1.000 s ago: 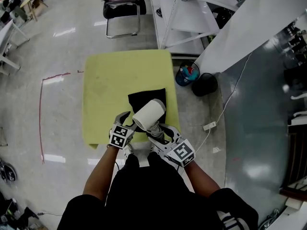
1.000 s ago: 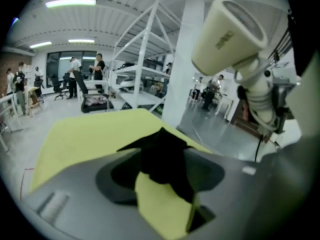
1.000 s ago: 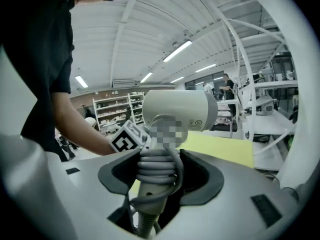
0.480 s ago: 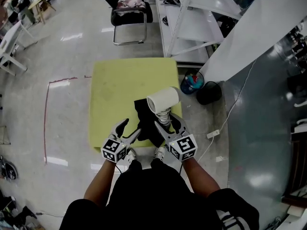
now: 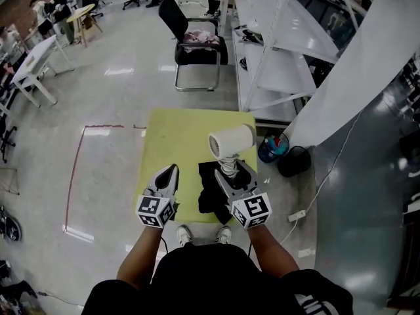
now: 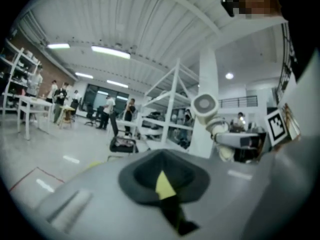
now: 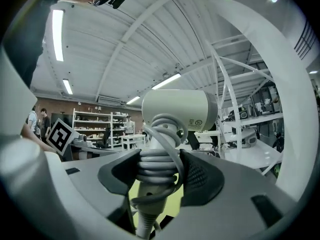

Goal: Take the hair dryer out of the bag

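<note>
Hair dryer held clear above black bag, bag at worktop near edge | right gripper clamped on cord-wound handle | left gripper closed, empty | risk: top-heavy barrel could be tipped if cord coils slip.

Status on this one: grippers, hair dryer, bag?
Left gripper just closed, empty. Right gripper shut on hair dryer, out of bag. Nothing in the way.

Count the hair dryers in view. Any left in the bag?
1. The hair dryer is up over the yellow table, its cord-wrapped handle clamped in the jaws of the right gripper. The black bag lies slumped on the table; its inside is hidden.
</note>
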A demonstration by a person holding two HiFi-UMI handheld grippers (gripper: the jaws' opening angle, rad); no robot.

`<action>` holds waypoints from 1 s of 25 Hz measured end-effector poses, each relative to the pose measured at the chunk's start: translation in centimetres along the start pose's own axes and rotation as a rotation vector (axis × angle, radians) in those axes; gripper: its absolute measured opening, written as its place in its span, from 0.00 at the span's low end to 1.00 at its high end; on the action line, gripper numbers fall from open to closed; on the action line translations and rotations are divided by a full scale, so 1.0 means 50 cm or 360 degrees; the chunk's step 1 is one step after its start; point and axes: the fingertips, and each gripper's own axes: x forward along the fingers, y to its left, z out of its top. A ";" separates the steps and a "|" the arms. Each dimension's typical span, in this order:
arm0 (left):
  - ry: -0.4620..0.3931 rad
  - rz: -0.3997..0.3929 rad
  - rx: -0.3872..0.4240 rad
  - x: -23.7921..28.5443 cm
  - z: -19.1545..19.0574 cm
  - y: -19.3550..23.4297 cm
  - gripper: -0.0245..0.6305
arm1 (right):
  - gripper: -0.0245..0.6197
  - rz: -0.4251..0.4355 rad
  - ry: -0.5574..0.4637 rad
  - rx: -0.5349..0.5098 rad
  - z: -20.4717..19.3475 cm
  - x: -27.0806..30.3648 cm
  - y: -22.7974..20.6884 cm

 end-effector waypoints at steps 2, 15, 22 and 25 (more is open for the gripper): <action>-0.0023 0.0014 0.0016 -0.010 0.022 0.004 0.05 | 0.41 -0.0001 -0.0040 -0.0028 0.025 0.007 0.007; -0.0102 0.0045 0.0054 -0.040 0.059 -0.014 0.05 | 0.40 -0.0032 -0.0141 -0.0133 0.088 0.026 0.014; -0.0109 0.0056 0.0077 -0.043 0.068 -0.020 0.05 | 0.40 -0.0012 -0.0162 -0.0147 0.101 0.030 0.014; -0.0116 0.0066 0.0099 -0.046 0.069 -0.021 0.05 | 0.41 -0.0007 -0.0160 -0.0155 0.100 0.031 0.013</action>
